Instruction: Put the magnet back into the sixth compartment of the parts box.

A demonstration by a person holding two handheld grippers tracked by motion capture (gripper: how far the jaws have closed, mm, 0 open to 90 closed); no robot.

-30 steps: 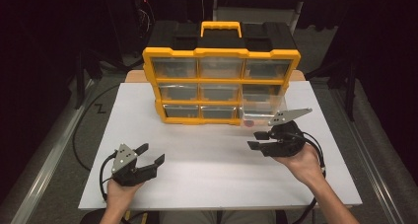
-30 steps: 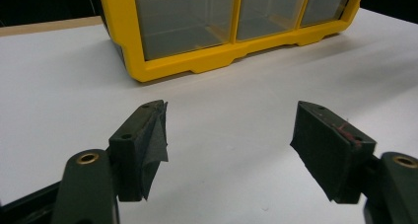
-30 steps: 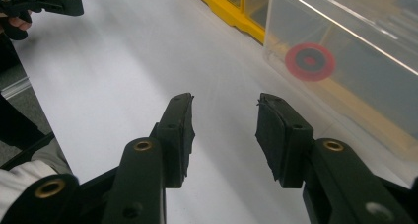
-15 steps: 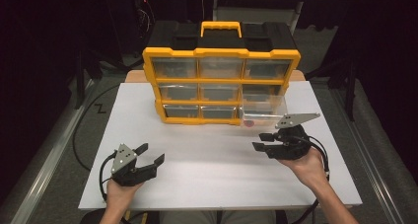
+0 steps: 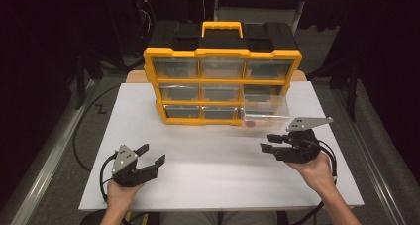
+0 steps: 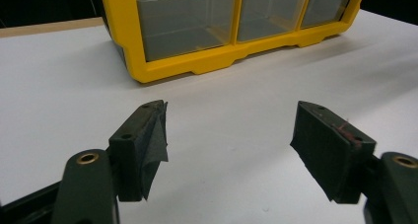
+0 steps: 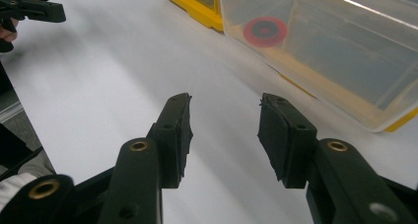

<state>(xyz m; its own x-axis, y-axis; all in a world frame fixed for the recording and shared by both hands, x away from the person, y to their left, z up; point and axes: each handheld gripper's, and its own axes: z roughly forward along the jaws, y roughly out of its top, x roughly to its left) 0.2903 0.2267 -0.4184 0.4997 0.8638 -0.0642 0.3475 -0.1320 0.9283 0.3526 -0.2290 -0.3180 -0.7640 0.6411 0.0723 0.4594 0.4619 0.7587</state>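
In the right gripper view, the right gripper [image 7: 224, 135] is hovering over the white table [image 7: 98, 86], its jaws apart, just been opening, with nothing between them. At one o'clock a clear drawer [image 7: 345, 61] is sitting pulled out, showing a red ring [image 7: 265, 31] inside. The high view is showing the left gripper [image 5: 151, 155], jaws wide and empty, and the yellow organizer [image 5: 223, 81] at twelve o'clock.
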